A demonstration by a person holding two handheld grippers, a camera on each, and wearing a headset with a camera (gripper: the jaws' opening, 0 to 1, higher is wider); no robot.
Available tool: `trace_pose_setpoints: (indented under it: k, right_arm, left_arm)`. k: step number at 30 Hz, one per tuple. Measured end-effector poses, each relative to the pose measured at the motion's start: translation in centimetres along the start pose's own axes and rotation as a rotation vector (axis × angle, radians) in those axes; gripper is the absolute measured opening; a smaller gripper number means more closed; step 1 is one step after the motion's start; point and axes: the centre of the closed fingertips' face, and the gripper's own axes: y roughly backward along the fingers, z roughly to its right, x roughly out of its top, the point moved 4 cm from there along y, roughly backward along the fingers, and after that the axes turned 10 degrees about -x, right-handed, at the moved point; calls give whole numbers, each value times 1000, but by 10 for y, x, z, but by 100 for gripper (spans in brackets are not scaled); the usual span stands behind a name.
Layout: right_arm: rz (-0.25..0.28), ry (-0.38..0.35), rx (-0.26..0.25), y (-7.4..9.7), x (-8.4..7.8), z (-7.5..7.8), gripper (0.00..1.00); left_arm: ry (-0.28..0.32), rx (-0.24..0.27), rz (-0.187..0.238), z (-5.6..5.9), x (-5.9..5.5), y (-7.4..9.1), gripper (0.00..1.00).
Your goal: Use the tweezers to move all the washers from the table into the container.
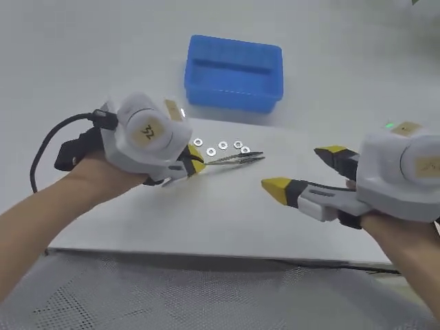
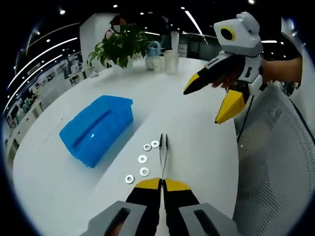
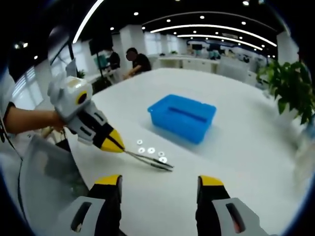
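**Tweezers in hand, washers not yet picked**

The left claw (image 2: 162, 184) is clamped tight on the back end of the tweezers (image 2: 163, 152), whose two arms run straight out from the closed jaws with only a sliver of gap at the tips. In the left gripper view, five washers (image 2: 142, 159) lie in a loose line at about 10 o'clock from the claw, just beside the tweezers' shaft. I cannot tell whether the tips touch any of them. All five are on the desk (image 1: 206, 220).

The blue container (image 1: 234, 72) stands at 12 o'clock from the washers in the head view, well apart from them, and looks empty. The right claw (image 1: 302, 167) hovers at 4 o'clock from the tweezers' tips, jaws spread wide and holding nothing.

The step in hand looks like the first pick. To do it well:

- Ease the squeeze enough to let the tips part before going down.
- Take the end washer nearest the tips, so the others are not scattered.
- Pinch across the rim, since a flat washer may slip or flip if caught shallowly.
- Lift clear before swinging toward the container.
- Keep the right claw out of the path.
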Motion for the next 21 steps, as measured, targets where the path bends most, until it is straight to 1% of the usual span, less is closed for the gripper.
trace_pose_setpoints:
  k: [1,4,6,8,10,11,12,14,15,16,17,18,19,20,21]
  right_arm:
    - [-3,22,19,-1,1,-4,56]
    - [0,63,56,-3,5,-15,51]
    - [-1,93,100,-6,8,-26,46]
    - [7,145,141,-11,12,-37,42]
    - [12,197,180,-16,15,-47,37]
    - [10,215,191,-19,15,-51,35]
    - [17,249,213,-23,17,-56,33]
    - [29,290,228,-27,20,-62,29]
    - [38,326,239,-29,22,-67,26]
    - [48,360,263,-30,24,-72,24]
    - [47,374,281,-31,25,-76,23]
    - [50,389,292,-33,27,-79,21]
    - [61,421,305,-35,28,-82,20]
    - [60,440,313,-36,29,-84,18]
    - [71,459,318,-37,31,-87,15]
  left_arm:
    - [-7,6,11,3,5,6,0]
    - [-29,23,37,10,18,20,0]
    - [-38,28,58,15,25,29,0]
    - [-46,30,69,19,31,37,0]
    - [-69,29,72,24,36,42,0]
    - [-77,30,71,25,37,44,0]
    - [-89,29,72,27,39,47,0]
    - [-112,25,68,30,41,50,0]
    - [-127,22,59,31,42,52,0]
    - [-134,20,56,32,42,52,0]
    - [-149,16,50,33,43,54,0]
    - [-158,12,47,34,43,55,0]
    - [-171,9,42,33,43,55,0]
    - [-176,6,40,33,42,54,0]
    - [-182,-1,34,33,42,54,0]
